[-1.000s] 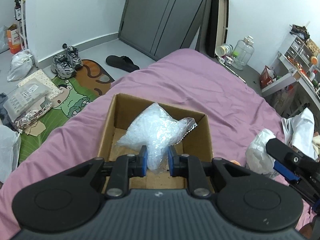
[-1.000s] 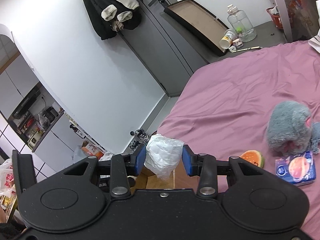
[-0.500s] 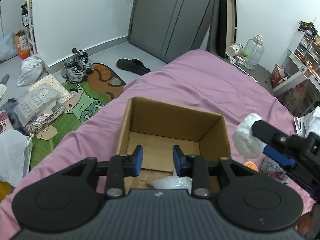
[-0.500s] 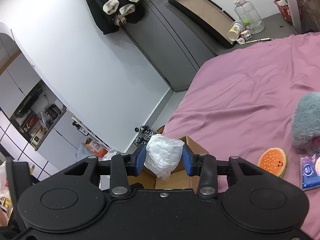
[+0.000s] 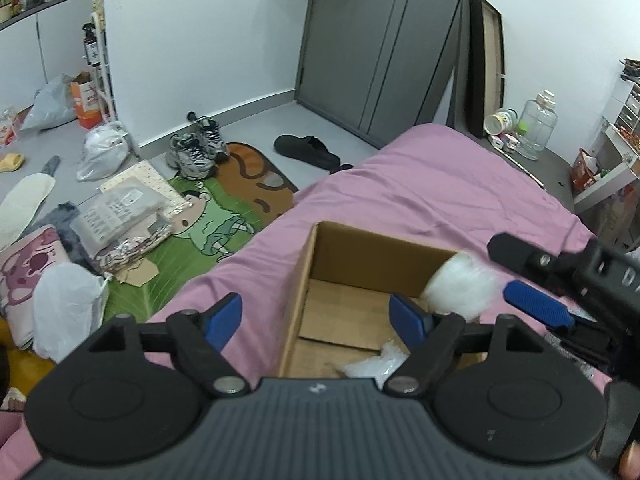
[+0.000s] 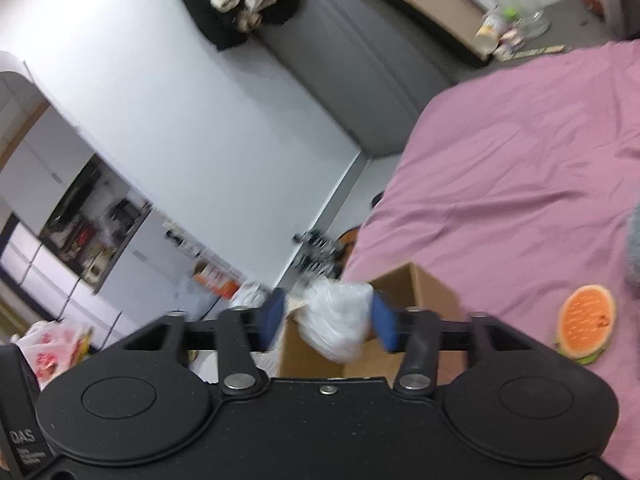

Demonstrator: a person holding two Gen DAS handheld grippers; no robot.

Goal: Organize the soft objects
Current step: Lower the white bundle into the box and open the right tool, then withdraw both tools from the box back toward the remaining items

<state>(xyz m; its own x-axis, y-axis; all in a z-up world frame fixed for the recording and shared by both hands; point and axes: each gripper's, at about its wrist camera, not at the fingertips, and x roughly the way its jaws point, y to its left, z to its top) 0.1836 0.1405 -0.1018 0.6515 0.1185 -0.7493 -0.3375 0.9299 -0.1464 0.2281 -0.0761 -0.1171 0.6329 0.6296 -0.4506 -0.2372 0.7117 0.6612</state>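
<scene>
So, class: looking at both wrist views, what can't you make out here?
- Clear bag in the cardboard box: left wrist view, mostly hidden behind the left gripper.
- White bag between the right gripper's pads: right wrist view, motion-blurred; contact unclear.
- Grey fluffy thing: cut off by the right edge.

We see only part of the clear bag (image 5: 374, 364) in the cardboard box (image 5: 300, 300); the left gripper's (image 5: 316, 316) body hides the rest. The right wrist view is blurred, so we cannot tell whether the right gripper's (image 6: 328, 320) pads still touch the white bundle (image 6: 336, 322) between them. At three o'clock a grey furry thing (image 6: 633, 248) is cut by the edge. At five o'clock in the left view, a fingertip (image 5: 632, 456) is cropped
</scene>
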